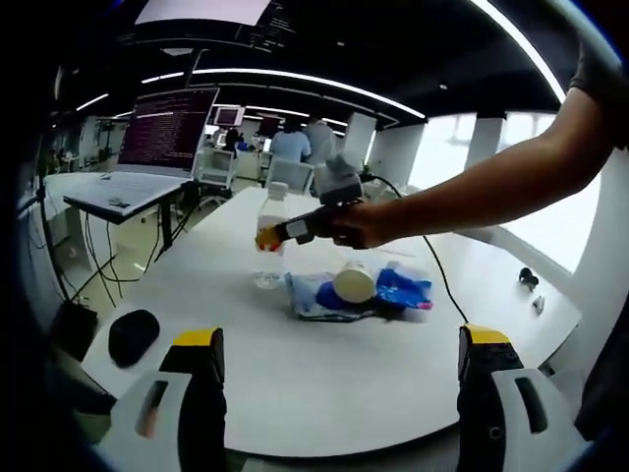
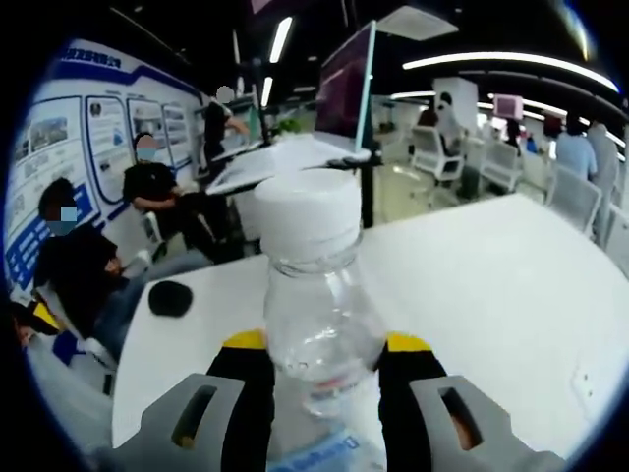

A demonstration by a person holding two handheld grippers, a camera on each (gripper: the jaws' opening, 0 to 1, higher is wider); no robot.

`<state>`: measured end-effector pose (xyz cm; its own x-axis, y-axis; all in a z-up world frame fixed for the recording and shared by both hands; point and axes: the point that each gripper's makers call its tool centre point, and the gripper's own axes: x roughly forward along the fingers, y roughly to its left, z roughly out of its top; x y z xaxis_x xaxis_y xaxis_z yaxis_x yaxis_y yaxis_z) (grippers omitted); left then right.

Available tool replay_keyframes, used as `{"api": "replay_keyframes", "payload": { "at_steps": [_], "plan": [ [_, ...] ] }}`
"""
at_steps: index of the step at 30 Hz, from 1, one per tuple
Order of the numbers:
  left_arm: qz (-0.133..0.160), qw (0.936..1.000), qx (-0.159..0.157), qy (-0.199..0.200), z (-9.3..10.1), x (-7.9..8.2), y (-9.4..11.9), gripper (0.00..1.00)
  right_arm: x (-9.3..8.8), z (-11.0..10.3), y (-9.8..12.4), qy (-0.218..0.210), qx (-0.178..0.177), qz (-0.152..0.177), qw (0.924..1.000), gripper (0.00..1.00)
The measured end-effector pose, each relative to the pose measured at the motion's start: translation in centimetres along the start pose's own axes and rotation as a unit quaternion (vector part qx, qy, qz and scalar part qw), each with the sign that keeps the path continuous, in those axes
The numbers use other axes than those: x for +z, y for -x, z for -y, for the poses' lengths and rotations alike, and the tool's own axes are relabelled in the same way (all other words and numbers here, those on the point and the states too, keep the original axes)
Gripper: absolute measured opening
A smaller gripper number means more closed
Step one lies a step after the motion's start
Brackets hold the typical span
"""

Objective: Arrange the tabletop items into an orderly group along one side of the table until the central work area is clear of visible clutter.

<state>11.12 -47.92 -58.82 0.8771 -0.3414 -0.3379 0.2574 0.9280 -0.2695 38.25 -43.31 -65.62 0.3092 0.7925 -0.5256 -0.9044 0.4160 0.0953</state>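
Right tongs (image 2: 324, 356) round clear bottle (image 2: 313, 285) — white table (image 2: 511, 285), open-plan office.

A large dark monitor filled with lines of text (image 1: 169, 129) stood on a grey side desk (image 1: 126, 191) beyond the round white table (image 1: 324, 374). White office chairs (image 2: 434, 149) stood farther back. Two seated people in black tops (image 2: 157, 187) sat beside a blue-and-white poster wall (image 2: 108, 128). Curved ceiling light strips (image 1: 314, 84) glowed overhead, and bright windows (image 1: 550, 211) lined one side.
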Motion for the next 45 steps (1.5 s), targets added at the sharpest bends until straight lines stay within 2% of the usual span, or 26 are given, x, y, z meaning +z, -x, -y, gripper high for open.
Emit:
{"api": "replay_keyframes", "payload": {
  "at_steps": [10, 21, 30, 40, 45],
  "plan": [
    [-0.005, 0.9991, 0.015, -0.04, -0.4, 0.3, 0.1, 1.0, 0.4, -0.4, -0.1, -0.003, -0.004, 0.004, 1.0, 0.37],
    [-0.012, 0.9975, 0.028, -0.064, -1.1, 0.1, 0.3, 0.99, 0.7, -0.2, -0.7, 0.002, -0.003, 0.005, 1.0, 0.37],
    [-0.013, 0.9971, 0.034, -0.067, -1.3, 0.0, 0.3, 0.99, 1.3, 1.9, -1.9, -0.005, -0.012, 0.014, 0.9998, 0.37],
    [-0.013, 0.9957, 0.024, -0.088, -0.5, 0.0, 0.2, 0.98, 1.9, 2.2, -2.7, -0.011, -0.024, 0.023, 0.9994, 0.37],
    [-0.011, 0.9956, 0.023, -0.091, -0.5, 0.2, 0.1, 0.98, 2.1, 2.1, -3.1, 0.003, -0.027, 0.018, 0.9995, 0.37]
  ]
}}
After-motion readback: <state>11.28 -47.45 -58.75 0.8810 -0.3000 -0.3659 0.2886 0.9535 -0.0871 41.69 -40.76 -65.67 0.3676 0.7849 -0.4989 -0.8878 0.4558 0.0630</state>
